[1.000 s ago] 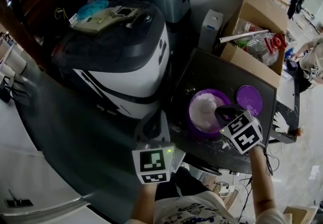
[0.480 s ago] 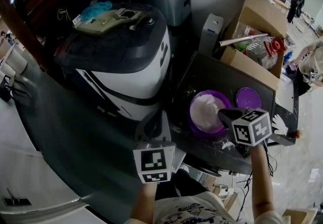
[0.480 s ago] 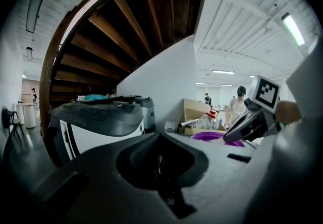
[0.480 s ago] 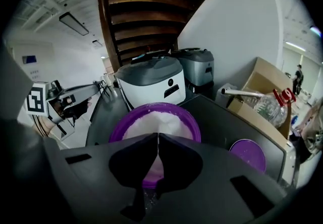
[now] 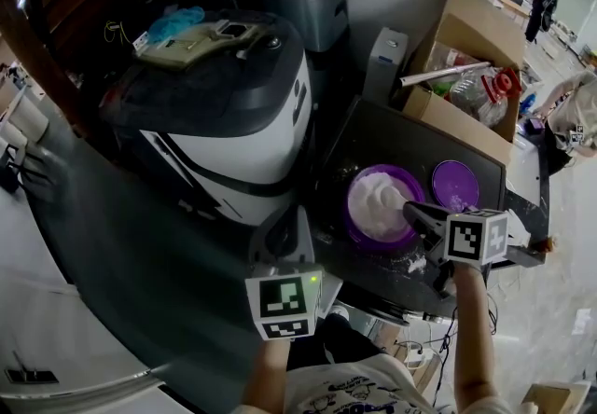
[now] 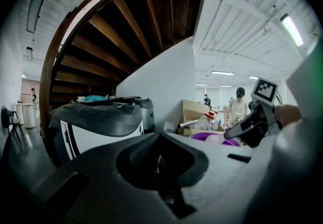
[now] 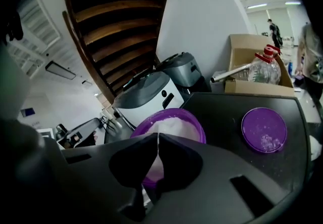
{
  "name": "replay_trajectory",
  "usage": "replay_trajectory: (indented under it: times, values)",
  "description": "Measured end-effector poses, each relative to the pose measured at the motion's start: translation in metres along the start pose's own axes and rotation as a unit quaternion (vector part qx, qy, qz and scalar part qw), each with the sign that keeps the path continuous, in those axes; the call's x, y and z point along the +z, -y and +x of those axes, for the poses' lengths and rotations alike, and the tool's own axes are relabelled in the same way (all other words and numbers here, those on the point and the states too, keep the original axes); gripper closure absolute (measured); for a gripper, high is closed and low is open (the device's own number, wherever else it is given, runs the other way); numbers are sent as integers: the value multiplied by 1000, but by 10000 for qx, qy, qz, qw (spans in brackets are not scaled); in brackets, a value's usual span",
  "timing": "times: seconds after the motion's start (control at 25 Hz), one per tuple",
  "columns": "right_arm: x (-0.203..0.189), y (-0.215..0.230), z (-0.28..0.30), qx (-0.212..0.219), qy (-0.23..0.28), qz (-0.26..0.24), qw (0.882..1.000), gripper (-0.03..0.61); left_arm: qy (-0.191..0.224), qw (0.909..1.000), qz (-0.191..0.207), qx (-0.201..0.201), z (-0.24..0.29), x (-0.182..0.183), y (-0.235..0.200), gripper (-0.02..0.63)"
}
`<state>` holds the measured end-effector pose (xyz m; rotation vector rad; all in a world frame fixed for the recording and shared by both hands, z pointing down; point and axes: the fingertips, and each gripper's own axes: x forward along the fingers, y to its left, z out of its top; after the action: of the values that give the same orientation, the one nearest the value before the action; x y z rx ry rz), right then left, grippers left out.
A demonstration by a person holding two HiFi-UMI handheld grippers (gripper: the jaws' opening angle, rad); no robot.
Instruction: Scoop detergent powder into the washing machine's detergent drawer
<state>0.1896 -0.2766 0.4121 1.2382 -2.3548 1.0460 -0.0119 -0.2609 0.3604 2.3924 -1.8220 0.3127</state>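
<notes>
The purple bowl (image 5: 357, 231) of detergent powder (image 5: 375, 200) is sitting on the black bench (image 5: 392, 137). Its purple lid (image 5: 455, 185) is lying flat just beside it, on the side away from the washing machine (image 5: 224, 123). The right gripper (image 5: 411, 210) is hovering over the bowl's rim on the lid side, its fingers pressing together at the tips. The left gripper (image 5: 283, 240) is hanging off the bench on the bowl's washing-machine side, fingers likewise pressing together with nothing between them. A cardboard box (image 5: 466, 39) is standing beyond the bowl.
</notes>
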Motion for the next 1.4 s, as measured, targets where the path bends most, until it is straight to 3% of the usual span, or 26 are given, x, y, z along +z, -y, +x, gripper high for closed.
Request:
replay_trajectory:
  times: [0.36, 0.64, 1.08, 1.4]
  values:
    - [-5, -12, -3, 359, 469, 1136, 9918, 558, 74, 9999, 56, -45, -4, 7, 8, 609]
    - [-5, -16, -9, 758, 827, 2202, 9690, 558, 116, 9999, 63, 3, -10, 11, 14, 609]
    - [-8, -28, -5, 1410, 1075, 2693, 9466, 558, 63, 9991, -26, 417, -26, 1, 15, 609]
    - [-7, -51, -4, 1739, 1094, 2708, 9405, 558, 39, 9982, -20, 595, -39, -5, 7, 609]
